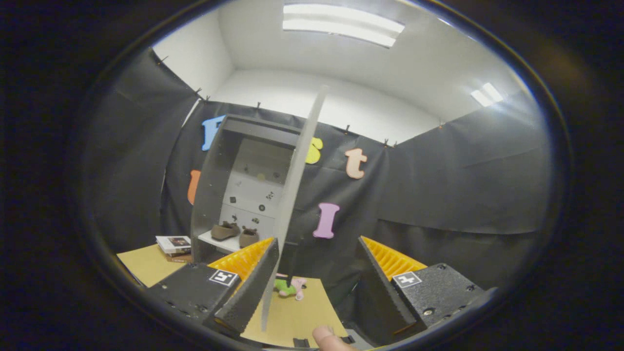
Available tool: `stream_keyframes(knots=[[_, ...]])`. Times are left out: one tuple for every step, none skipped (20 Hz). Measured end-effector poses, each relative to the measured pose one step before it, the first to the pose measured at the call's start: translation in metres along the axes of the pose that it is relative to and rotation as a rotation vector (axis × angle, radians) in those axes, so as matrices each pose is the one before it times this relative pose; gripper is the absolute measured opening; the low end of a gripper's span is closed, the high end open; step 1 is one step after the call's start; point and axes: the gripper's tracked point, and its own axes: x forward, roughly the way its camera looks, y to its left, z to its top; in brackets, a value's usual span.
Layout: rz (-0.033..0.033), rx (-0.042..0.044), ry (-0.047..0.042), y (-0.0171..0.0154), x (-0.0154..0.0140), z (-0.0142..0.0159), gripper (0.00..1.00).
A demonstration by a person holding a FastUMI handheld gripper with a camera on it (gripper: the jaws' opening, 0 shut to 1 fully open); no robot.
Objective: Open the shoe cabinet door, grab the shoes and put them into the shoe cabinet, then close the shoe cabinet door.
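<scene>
The grey shoe cabinet [214,170] stands on the table beyond my fingers, with its door [302,161] swung out towards me and seen edge-on. A pair of brown shoes [225,230] sits side by side on the white shelf inside, the second shoe [248,237] to the right of the first. My gripper [318,241] is open. The door's thin edge runs down between the fingers, close along the inner side of the left finger [253,287]; I cannot tell whether they touch. The right finger [385,273] stands well apart from the door.
A small stack of books [173,243] lies on the tan tabletop [146,265] left of the cabinet. A pink and green toy [291,287] lies on the table between my fingers, beyond the door's lower edge. A person's fingertip [325,337] shows nearest me.
</scene>
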Motion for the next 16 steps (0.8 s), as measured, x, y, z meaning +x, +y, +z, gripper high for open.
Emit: stream_keyframes(knots=[[-0.01358,0.00637,0.01274,-0.01337,0.00292,-0.00594,1.00],[-0.00707,-0.00151,0.00319,-0.00989,0.00523,-0.00356,1.00],[-0.01894,-0.00640,0.00366,-0.01148,0.00922,-0.00338,1.00],[-0.02373,-0.00647,0.00333,-0.01398,0.00889,-0.00386,1.00],[-0.02109,-0.00073,0.00759,-0.01076,0.01171,-0.00573,1.00],[-0.00165,0.00696,0.01491,-0.00490,0.01126,-0.00674,1.00],[0.02139,0.00820,0.01671,0.00151,0.01136,-0.00802,1.00],[0.02414,0.00676,0.01983,0.00082,0.00729,-0.00940,1.00],[0.02752,0.00120,0.01672,0.00254,0.01054,-0.00813,1.00],[0.01288,0.00690,0.00977,0.00029,0.01032,-0.00684,1.00],[0.00509,0.01677,0.00576,0.00009,0.01418,-0.00078,1.00],[0.01027,0.01726,0.00629,0.00489,0.01065,-0.00053,1.00],[0.01474,0.01674,0.00183,0.01219,0.01225,-0.00297,1.00],[0.01476,0.01007,0.00401,0.00790,0.00709,-0.00386,1.00],[0.01284,0.00493,0.00393,0.00953,0.00523,-0.00834,1.00],[0.01329,-0.00267,0.00298,0.01033,0.00441,-0.00555,1.00]])
